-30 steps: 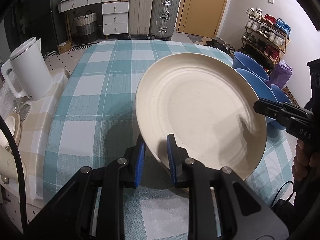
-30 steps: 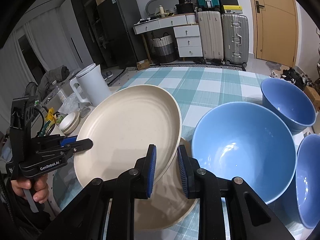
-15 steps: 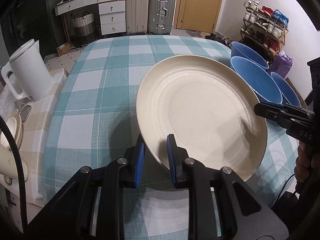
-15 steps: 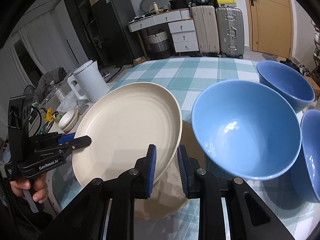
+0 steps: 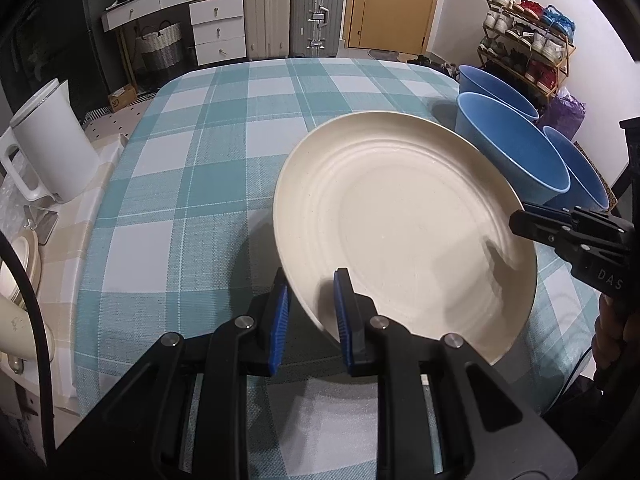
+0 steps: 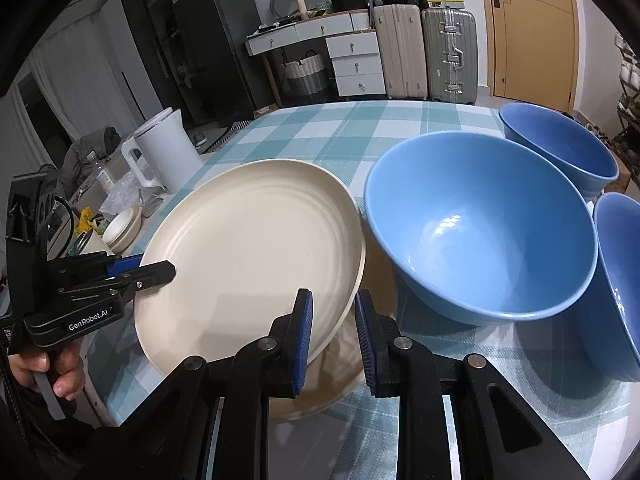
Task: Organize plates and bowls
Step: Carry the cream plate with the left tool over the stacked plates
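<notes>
A cream plate [image 5: 404, 224] is held tilted above the checked table, gripped at opposite rims. My left gripper [image 5: 310, 312] is shut on its near-left rim, and also shows in the right wrist view [image 6: 156, 270]. My right gripper [image 6: 334, 334] is shut on the same plate [image 6: 248, 256] at its right rim, and shows in the left wrist view [image 5: 520, 220]. A second cream plate [image 6: 344, 364] lies on the table under it. Three blue bowls stand to the right: a large one [image 6: 480, 224], a far one [image 6: 556, 144] and a near-right one [image 6: 620, 280].
A white kettle [image 5: 48, 144] stands on a side counter left of the table [image 5: 208, 184]. Small cream dishes [image 6: 122, 230] sit on that counter. Suitcases [image 5: 292, 12], a drawer unit and a shoe rack [image 5: 524, 52] stand beyond the table.
The plate has moved slightly right and down with both grippers still on it. The bowls have shifted in both views as the cameras drew back.
</notes>
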`<state>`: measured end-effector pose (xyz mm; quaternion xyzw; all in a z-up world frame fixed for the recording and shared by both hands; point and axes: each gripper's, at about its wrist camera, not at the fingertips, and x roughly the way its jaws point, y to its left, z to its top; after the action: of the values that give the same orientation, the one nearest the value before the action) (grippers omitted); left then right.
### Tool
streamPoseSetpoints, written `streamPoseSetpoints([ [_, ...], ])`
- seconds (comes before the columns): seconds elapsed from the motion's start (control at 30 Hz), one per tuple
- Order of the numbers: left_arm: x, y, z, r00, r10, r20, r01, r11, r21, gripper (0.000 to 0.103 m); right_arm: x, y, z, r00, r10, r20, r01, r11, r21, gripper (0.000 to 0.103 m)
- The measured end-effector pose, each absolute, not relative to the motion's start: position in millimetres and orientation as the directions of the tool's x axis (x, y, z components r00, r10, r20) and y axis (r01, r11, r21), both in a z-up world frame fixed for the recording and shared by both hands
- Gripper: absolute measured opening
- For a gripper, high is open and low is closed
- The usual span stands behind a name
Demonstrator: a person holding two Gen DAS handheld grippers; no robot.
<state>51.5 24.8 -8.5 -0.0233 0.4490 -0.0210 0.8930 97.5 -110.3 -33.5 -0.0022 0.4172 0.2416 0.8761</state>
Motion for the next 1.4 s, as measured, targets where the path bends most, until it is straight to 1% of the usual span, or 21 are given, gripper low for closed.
streamPoseSetpoints([
  [0.9,63.7,3.3,-31.0,0.566,0.009,-0.824,0.04,0.998,0.039,0.019,99.0,-111.6,-55.5,0.527,0.368,-0.766,-0.396,0.904,0.162,0.023],
  [1.4,65.8,-4.7,-36.0,0.563,0.056,-0.824,0.062,0.992,0.109,0.022,92.7,-105.9,-59.9,0.548,0.327,-0.77,-0.398,0.912,0.104,0.023],
])
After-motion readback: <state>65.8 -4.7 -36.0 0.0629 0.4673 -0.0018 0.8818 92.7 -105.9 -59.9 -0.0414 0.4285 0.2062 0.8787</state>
